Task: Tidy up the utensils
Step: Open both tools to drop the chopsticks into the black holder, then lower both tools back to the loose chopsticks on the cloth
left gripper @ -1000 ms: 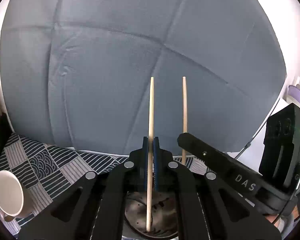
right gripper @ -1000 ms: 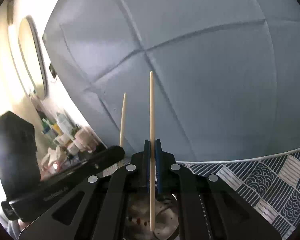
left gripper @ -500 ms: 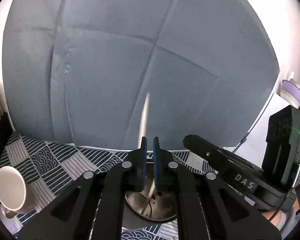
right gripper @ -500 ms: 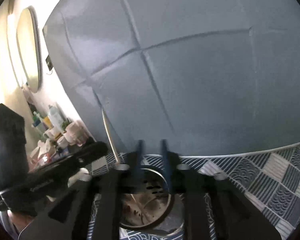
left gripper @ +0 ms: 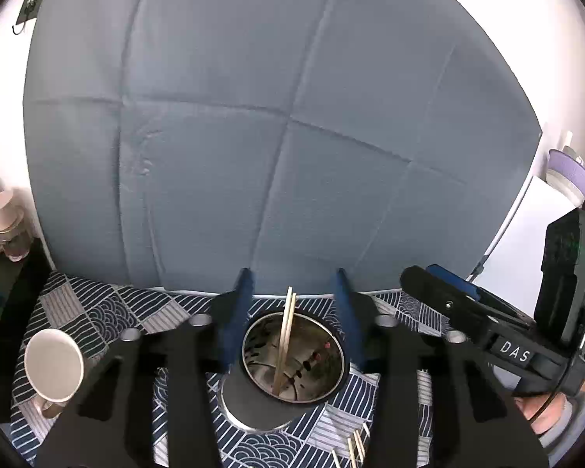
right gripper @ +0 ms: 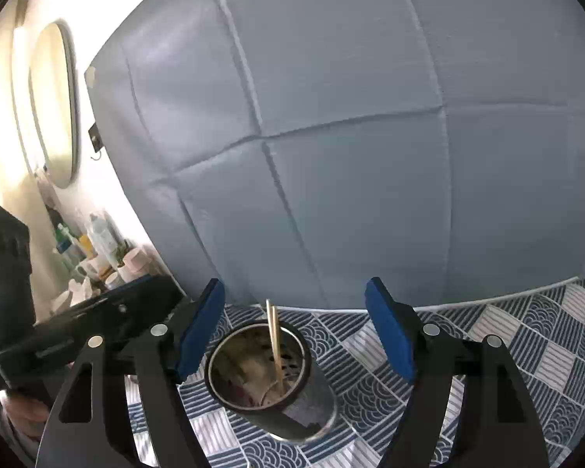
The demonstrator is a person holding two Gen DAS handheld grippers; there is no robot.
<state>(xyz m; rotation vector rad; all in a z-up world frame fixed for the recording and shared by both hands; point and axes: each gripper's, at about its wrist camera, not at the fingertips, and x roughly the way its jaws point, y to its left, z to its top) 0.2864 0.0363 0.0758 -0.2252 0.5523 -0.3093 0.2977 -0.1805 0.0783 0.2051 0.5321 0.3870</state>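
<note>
**Two chopsticks stand in the metal holder, both grippers released**

A large grey-blue padded headboard (left gripper: 277,148) fills the far side of both views, its seams crossing in a grid. Below it lies a patterned cloth (right gripper: 526,335) in navy and white patches of stripes and wave motifs.

The left gripper (left gripper: 292,304) hangs above the cloth with its blue pads apart; its jaws are opening and grip nothing, with the holder showing in the gap below them. The right gripper (right gripper: 294,327) is likewise opening, its blue pads spread wide on either side of the holder without touching it or the sticks.

The cylindrical metal holder (left gripper: 253,405) stands on the cloth, its dark rim and shiny inner wall open toward the cameras. Near the left edge of the left wrist view, a white mug (left gripper: 54,364) lies on its side, mouth toward the camera.

Two wooden chopsticks (left gripper: 285,345) lean together inside the holder, tips poking above its far rim. A few more loose chopsticks (left gripper: 355,446) rest on the cloth just to the near right of the holder.
</note>
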